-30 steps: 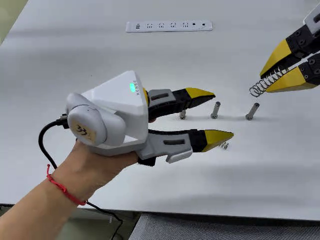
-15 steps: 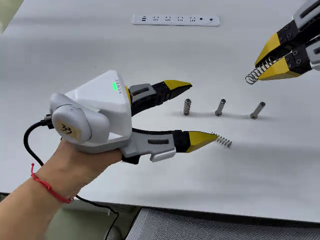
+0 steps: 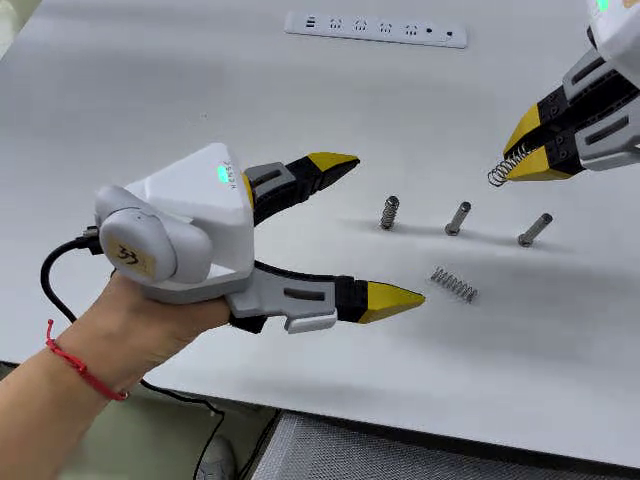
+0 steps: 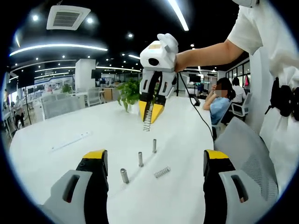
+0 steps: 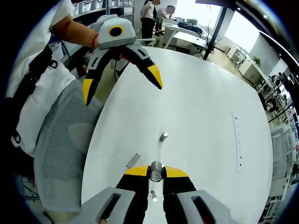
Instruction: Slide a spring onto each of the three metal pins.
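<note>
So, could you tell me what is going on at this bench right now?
A person is working with a handheld gripper in each hand. The right gripper is shut on a spring, held in the air above the white table. Three metal pins stand in a row: in the head view, the leftmost pin looks to carry a spring already, while the middle pin and rightmost pin are bare. The left gripper is open and holds nothing, near a loose spring lying on the table.
</note>
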A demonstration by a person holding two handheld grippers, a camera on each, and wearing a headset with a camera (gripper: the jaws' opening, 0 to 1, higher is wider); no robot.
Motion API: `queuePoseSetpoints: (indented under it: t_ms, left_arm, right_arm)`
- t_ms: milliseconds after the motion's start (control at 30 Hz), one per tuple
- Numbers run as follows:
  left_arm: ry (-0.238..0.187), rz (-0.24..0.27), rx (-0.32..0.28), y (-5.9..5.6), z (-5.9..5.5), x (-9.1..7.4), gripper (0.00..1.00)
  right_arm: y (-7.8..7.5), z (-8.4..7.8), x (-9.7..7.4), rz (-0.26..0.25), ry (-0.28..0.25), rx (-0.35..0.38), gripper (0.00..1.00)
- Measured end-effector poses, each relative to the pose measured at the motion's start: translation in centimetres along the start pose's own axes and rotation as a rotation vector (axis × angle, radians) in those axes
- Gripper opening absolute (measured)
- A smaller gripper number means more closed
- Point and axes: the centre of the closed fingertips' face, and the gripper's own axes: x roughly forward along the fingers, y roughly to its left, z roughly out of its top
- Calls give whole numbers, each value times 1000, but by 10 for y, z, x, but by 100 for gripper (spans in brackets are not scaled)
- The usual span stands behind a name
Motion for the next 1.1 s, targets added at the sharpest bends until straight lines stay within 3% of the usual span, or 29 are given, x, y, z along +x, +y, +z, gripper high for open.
queuePoseSetpoints:
  t_ms: [200,533,1100]
  left_arm:
    - [23,-6,-16,5,-14,-1,92]
    - [25,-4,-40,11,-25,-2,98]
    - [7,1,-56,15,-25,-2,99]
  right_arm:
    - [-8,-10,19,23,17,33,7]
    - [-17,-17,45,48,47,44,7]
    - [-19,-28,62,74,90,47,7]
